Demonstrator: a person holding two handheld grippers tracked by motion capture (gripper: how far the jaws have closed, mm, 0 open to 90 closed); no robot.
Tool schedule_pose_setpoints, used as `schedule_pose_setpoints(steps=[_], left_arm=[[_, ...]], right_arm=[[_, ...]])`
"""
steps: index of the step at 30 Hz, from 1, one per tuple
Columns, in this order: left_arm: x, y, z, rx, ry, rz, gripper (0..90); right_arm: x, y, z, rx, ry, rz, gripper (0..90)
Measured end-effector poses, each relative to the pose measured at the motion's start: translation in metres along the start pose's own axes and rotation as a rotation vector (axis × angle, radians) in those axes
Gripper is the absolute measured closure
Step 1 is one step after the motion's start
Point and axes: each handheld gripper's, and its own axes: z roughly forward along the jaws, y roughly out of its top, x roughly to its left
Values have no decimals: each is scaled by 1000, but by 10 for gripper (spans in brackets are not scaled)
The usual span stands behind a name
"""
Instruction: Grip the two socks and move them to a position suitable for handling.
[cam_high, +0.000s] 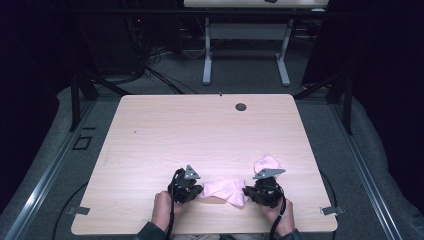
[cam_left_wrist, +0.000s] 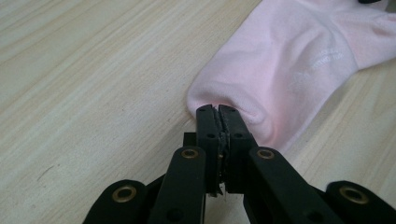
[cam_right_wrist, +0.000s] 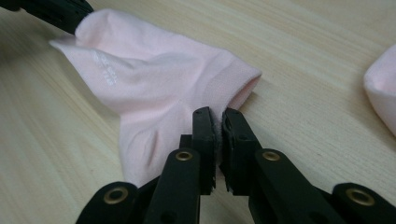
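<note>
1. The left gripper (cam_left_wrist: 218, 112) is clamped on the toe end of a pink sock (cam_left_wrist: 289, 60); in the left gripper view its two black jaws meet with a fold of pink fabric pinched between their tips.
2. The right gripper (cam_right_wrist: 217, 114) is closed on the same sock's open cuff end (cam_right_wrist: 154, 79), the jaws pressing the edge of the cuff just beside the opening.
3. From above, the sock (cam_high: 225, 190) lies stretched between the two tools near the front edge of the table (cam_high: 200, 130), the left gripper (cam_high: 194, 192) at its left end and the right gripper (cam_high: 248, 194) at its right.
4. The sock rests flat on the wood, slightly rumpled in the middle.
5. A second pink sock (cam_high: 266, 163) lies bunched just behind the right gripper, apart from the held one.
</note>
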Motion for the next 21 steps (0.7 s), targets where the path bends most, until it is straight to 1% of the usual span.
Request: schedule_pose_setpoints(steps=[1, 3, 4, 6, 7, 9, 10, 11, 12, 15, 18, 19, 21], left_arm=[[1, -1, -3, -6, -2, 1, 882], [2, -2, -9, -20, -28, -16, 882], [3, -3, -13, -29, -34, -26, 882], [3, -5, -20, -44, -48, -41, 882], [3, -6, -23, -45, -51, -48, 882], [2, -8, -29, -49, -51, -52, 882], [1, -10, -32, -47, -56, -47, 882], [-1, -12, -34, -41, -53, -49, 882], [-1, -14, -35, -40, -53, -48, 882], [-6, -21, -40, -17, -60, -48, 882], [-11, -26, -40, -1, -54, -44, 882], [-13, -28, -40, 3, -52, -48, 882], [-14, -30, -38, 7, -52, -50, 881]], right_arm=[[0, 1, -4, -15, 14, -3, 845], [1, 4, -9, -32, 26, -9, 845], [3, 5, -12, -30, 26, -9, 845], [6, 8, -17, -34, 56, -20, 845], [6, 8, -17, -34, 56, -20, 845], [8, 9, -18, -35, 72, -22, 845], [9, 10, -19, -23, 71, -27, 845], [11, 10, -19, -23, 79, -26, 845], [13, 10, -20, -10, 85, -30, 845], [16, 7, -19, 8, 95, -37, 844], [18, 5, -14, 38, 94, -47, 844], [18, 4, -13, 48, 87, -51, 843], [16, 3, -5, 61, 90, -60, 839]])
